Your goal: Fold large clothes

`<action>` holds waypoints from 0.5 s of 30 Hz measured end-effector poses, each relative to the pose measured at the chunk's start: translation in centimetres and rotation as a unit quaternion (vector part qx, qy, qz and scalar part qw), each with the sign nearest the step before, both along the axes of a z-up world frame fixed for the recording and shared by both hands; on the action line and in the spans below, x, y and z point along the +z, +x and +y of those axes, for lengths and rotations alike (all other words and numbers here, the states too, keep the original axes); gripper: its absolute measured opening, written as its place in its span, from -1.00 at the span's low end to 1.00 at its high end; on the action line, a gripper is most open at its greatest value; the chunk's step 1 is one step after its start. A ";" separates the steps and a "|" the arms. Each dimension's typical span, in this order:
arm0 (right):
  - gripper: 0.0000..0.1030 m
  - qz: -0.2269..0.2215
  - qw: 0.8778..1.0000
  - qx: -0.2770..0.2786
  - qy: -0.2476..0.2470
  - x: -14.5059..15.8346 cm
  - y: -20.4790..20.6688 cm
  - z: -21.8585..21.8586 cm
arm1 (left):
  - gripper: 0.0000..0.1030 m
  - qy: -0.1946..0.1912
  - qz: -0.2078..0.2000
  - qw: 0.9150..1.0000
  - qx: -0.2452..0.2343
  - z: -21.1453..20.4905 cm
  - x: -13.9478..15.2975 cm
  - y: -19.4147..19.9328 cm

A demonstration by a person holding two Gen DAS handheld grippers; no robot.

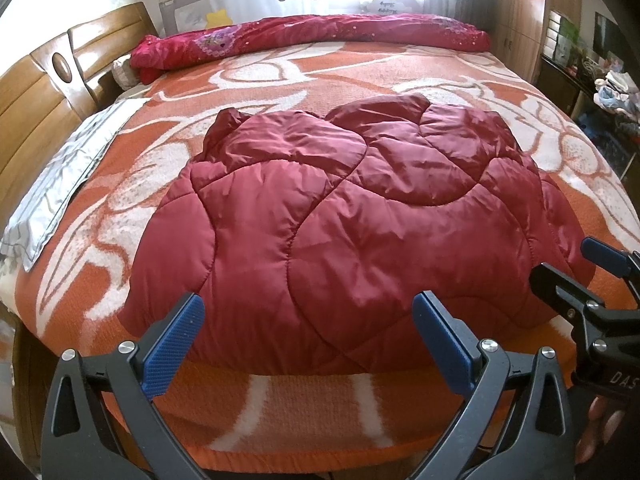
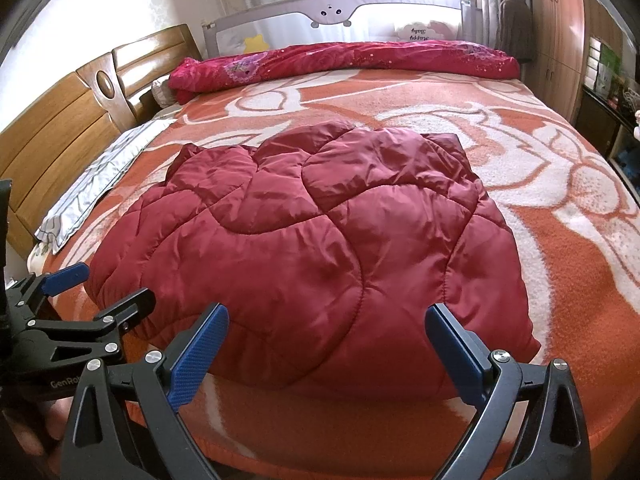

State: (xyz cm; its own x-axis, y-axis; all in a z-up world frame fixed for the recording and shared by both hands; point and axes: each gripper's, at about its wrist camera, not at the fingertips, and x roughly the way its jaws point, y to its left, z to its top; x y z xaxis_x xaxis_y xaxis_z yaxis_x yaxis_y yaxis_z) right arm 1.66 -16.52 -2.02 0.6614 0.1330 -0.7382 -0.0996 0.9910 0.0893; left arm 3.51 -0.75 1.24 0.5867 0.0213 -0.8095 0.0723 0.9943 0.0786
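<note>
A dark red quilted padded coat lies folded in the frame's centre on the orange-and-white flowered blanket covering the bed. The left tool and right tool are spread wide, holding nothing, at the lower frame edge just before the coat's near hem.

An orange floral blanket covers the bed beside a wooden headboard.
</note>
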 end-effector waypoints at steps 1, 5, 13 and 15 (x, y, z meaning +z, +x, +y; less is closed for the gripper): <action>0.93 0.000 1.000 0.000 0.001 0.0 0.0 0.0 | 1.00 0.000 0.000 1.000 0.000 0.0 0.0 0.0; 0.93 0.000 1.000 0.000 0.001 0.0 0.0 0.0 | 1.00 -0.001 0.000 1.000 0.001 0.0 0.0 0.0; 0.93 0.000 1.000 0.000 0.001 0.0 0.0 0.0 | 1.00 0.000 0.000 1.000 -0.001 0.0 -0.1 0.0; 0.93 0.000 1.000 0.000 0.001 0.0 0.0 0.0 | 1.00 0.001 0.000 1.000 0.000 0.0 -0.1 0.0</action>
State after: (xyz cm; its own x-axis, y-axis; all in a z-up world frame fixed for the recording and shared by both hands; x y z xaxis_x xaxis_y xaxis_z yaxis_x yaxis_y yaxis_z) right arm 1.66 -16.51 -1.98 0.6617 0.1342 -0.7377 -0.0988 0.9909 0.0917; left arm 3.51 -0.75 1.16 0.5869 0.0222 -0.8093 0.0724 0.9942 0.0798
